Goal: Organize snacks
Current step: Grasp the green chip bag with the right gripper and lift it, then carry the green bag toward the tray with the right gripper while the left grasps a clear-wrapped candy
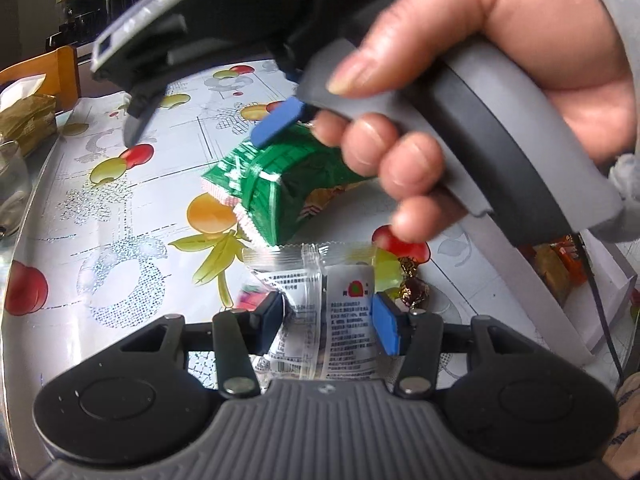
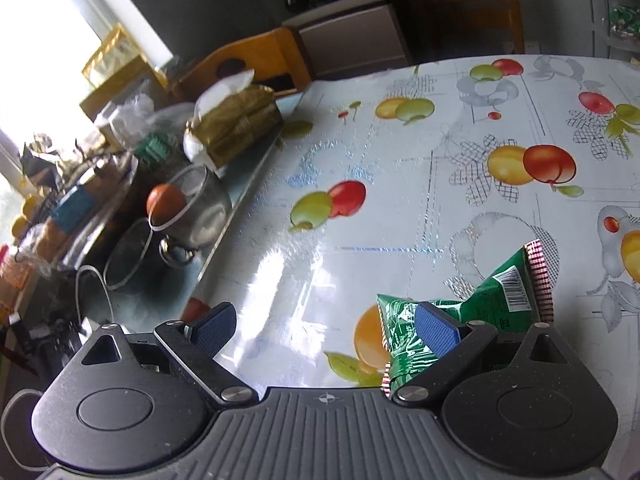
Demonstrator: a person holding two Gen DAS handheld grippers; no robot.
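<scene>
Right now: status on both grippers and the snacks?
Left gripper shut on clear snack packet. Right gripper open, one pad against green snack bag, no grip. Wrapped candy beside the packet. Nothing blocking.

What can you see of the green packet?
The green packet is a crinkled foil-like snack bag with red-and-white serrated seams and a barcode. It lies on the fruit-print tablecloth, beyond a clear packet. One blue pad of the right gripper rests at its upper edge; the jaws stand wide, not clamping it.
</scene>
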